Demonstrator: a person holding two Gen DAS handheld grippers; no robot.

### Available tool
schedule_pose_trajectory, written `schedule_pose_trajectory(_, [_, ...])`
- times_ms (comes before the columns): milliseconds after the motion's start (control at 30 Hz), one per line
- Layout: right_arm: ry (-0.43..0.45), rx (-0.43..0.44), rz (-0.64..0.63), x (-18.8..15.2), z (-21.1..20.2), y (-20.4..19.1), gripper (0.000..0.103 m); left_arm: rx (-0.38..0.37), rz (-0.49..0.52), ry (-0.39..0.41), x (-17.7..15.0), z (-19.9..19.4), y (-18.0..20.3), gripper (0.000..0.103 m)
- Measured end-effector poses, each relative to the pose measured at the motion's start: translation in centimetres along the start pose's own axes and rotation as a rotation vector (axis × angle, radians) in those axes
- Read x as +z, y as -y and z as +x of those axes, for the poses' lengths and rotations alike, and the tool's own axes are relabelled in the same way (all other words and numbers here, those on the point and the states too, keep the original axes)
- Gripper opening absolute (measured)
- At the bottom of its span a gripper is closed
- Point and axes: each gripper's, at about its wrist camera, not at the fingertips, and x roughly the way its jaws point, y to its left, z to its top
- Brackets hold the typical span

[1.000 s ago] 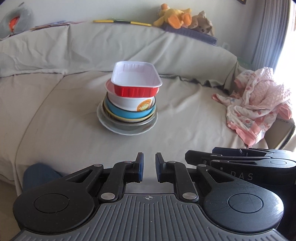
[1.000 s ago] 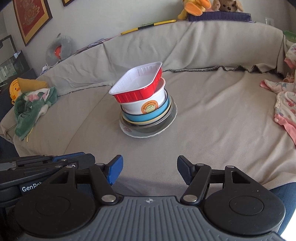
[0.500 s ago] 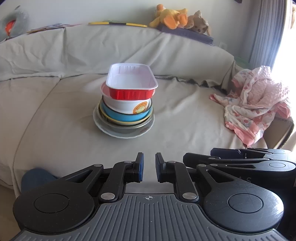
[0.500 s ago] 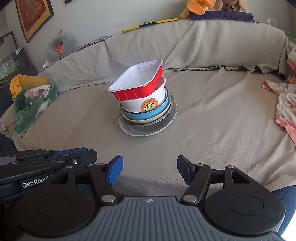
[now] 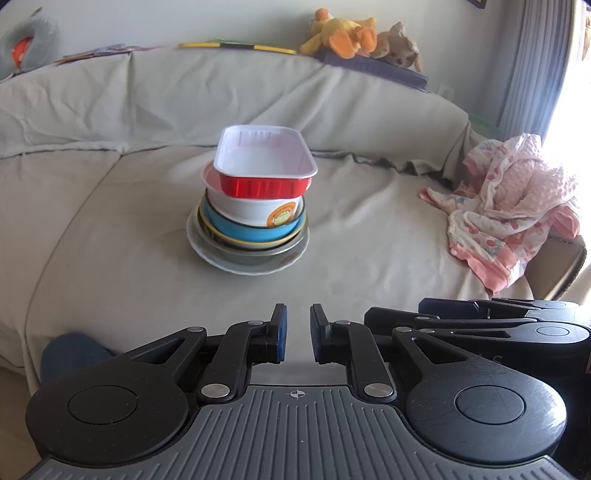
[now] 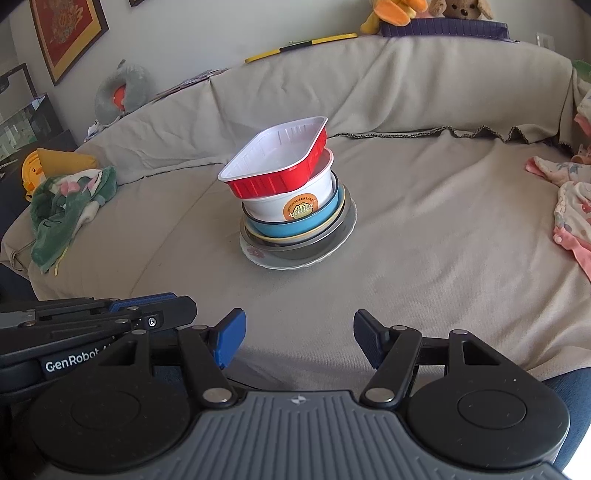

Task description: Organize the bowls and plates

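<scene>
A stack of dishes stands on the covered sofa seat. A red rectangular tray (image 5: 264,162) with a white inside sits tilted on top, over a white bowl (image 5: 258,210) with an orange label, a blue bowl (image 5: 243,229), a yellow-rimmed dish and a white plate (image 5: 221,258). The stack also shows in the right wrist view, with the tray (image 6: 277,162) and plate (image 6: 295,258). My left gripper (image 5: 297,334) is nearly shut with a narrow gap, empty, well short of the stack. My right gripper (image 6: 297,339) is open and empty, beside the left one.
A pink patterned cloth (image 5: 509,210) lies on the right of the seat. A green cloth (image 6: 66,206) and a yellow toy (image 6: 51,162) lie at the left. Plush toys (image 5: 347,33) sit on the sofa back. A grey neck pillow (image 6: 122,92) rests behind.
Both views have shifted a little; the stack sits slightly lower and more central in the left wrist view than half a second ago. Both grippers keep their openings.
</scene>
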Motion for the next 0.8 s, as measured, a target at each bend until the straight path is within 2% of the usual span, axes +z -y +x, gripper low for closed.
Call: schedule_pose_trajectory(800, [-0.007, 0.005, 0.004, 0.09, 0.26, 0.23, 0.065, -0.005, -0.006, -0.01, -0.31, 0.3, 0.34, 0.016])
